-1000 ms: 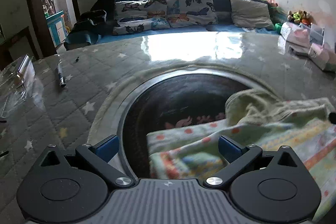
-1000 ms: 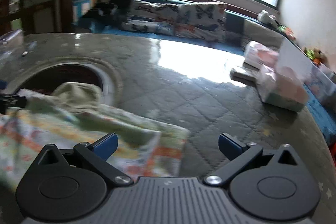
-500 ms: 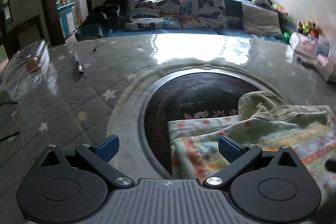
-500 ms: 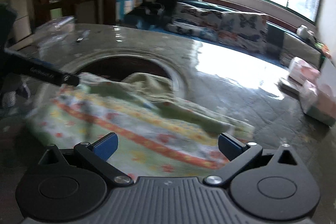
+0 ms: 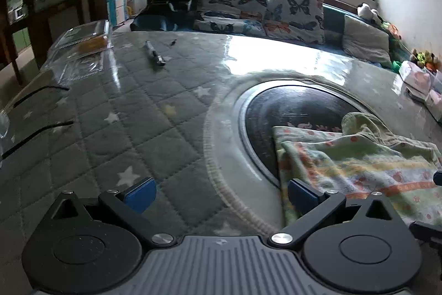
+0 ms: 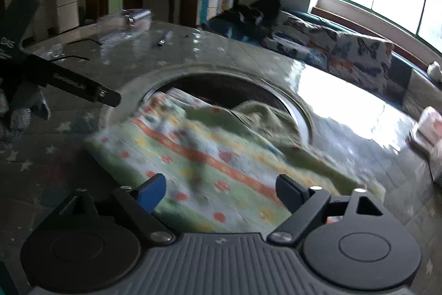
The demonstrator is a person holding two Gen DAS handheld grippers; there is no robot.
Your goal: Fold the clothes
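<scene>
A small garment [image 5: 359,165], pale green with orange stripes and red dots, lies partly folded on the table, half over a dark round inset [image 5: 290,107]. My left gripper [image 5: 221,195] is open and holds nothing; it hovers over the grey quilted cover, left of the cloth's near corner. The right gripper [image 6: 221,195] is open above the garment [image 6: 199,156], whose striped panel lies between and beyond its fingers. In the right wrist view the left gripper [image 6: 83,90] reaches in from the left, held by a gloved hand [image 6: 22,112].
The table [image 5: 124,129] has a grey quilted star cover under clear film. A dark pen [image 5: 154,54], a clear plastic box [image 5: 83,38] and black cables [image 5: 41,90] lie at far left. Boxes [image 5: 420,79] sit at the right edge. A sofa with butterfly cushions [image 5: 276,15] stands behind.
The left gripper has shifted left, off the garment and onto the bare cover. The right gripper has swung left, from the cloth's right edge to over its middle. Both stay open.
</scene>
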